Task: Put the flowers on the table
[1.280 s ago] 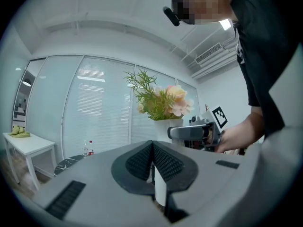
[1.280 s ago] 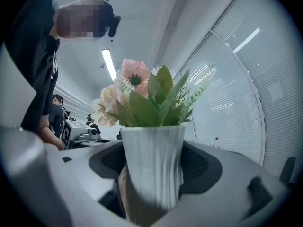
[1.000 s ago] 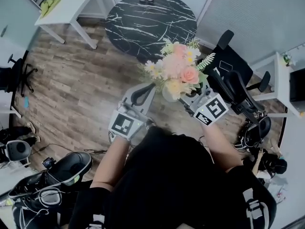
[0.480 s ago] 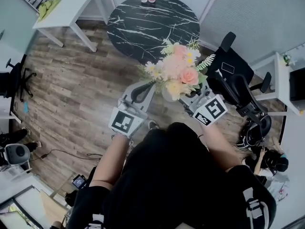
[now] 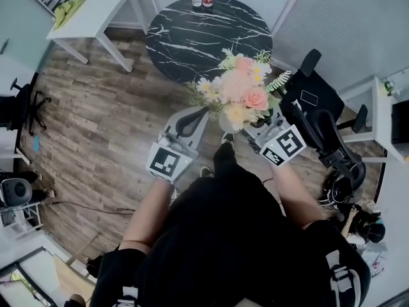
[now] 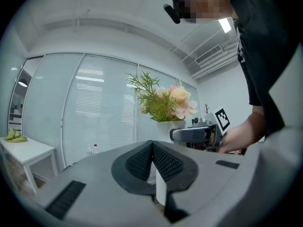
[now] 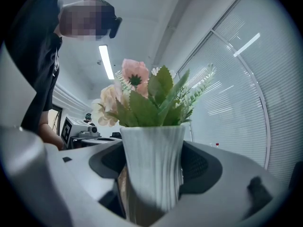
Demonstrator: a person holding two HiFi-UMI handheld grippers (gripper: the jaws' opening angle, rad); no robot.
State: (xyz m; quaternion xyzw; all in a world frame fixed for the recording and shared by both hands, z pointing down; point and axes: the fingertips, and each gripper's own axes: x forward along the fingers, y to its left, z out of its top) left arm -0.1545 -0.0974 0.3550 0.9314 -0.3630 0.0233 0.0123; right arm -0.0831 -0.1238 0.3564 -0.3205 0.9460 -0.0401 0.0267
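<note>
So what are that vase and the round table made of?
The vase looks like matt white ceramic, possibly plastic: ribbed walls with a dull sheen. The round table looks like black marble or a marble-look top: white veins across a smooth dark surface.

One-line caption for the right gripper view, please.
Right gripper clamps a ribbed white vase of pink and cream flowers, blinds behind.
</note>
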